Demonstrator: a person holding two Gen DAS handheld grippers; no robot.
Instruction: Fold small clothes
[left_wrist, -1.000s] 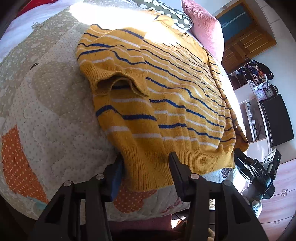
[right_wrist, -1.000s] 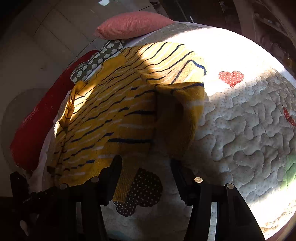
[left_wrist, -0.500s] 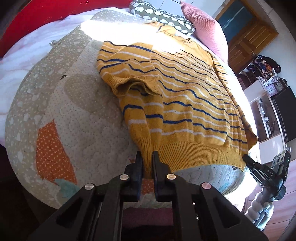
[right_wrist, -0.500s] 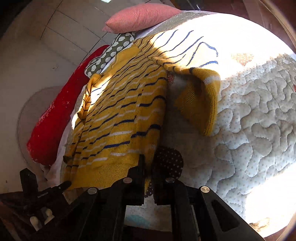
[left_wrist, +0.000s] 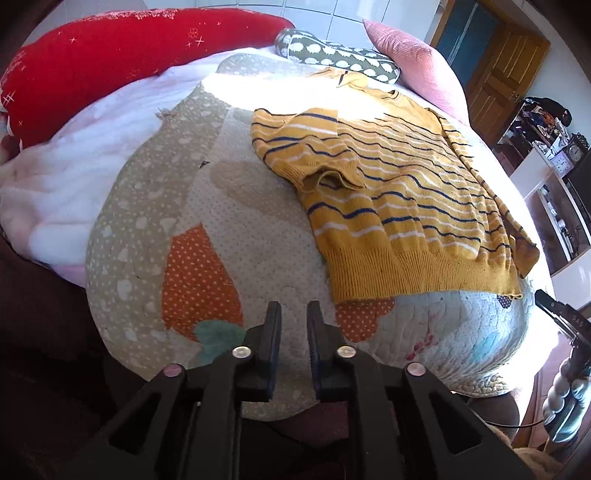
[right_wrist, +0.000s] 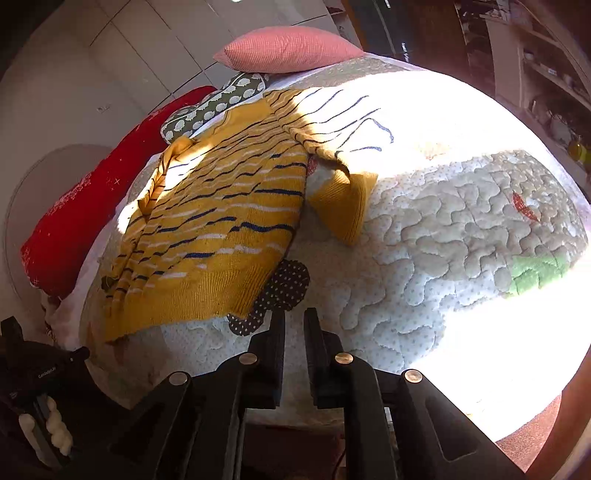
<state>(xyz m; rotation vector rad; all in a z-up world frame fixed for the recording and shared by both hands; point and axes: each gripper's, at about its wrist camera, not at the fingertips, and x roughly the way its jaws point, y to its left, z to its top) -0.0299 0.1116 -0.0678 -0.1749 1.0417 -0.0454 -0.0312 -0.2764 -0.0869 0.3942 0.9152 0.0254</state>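
Sweater, yellow with navy and white stripes, lies flat on quilt, sleeves folded in, ribbed hem toward both cameras. Left gripper sits low at near quilt edge, left of hem corner, fingers a narrow gap apart, holding nothing, off the fabric. Right gripper same pose just right of other hem corner, narrow gap, empty.
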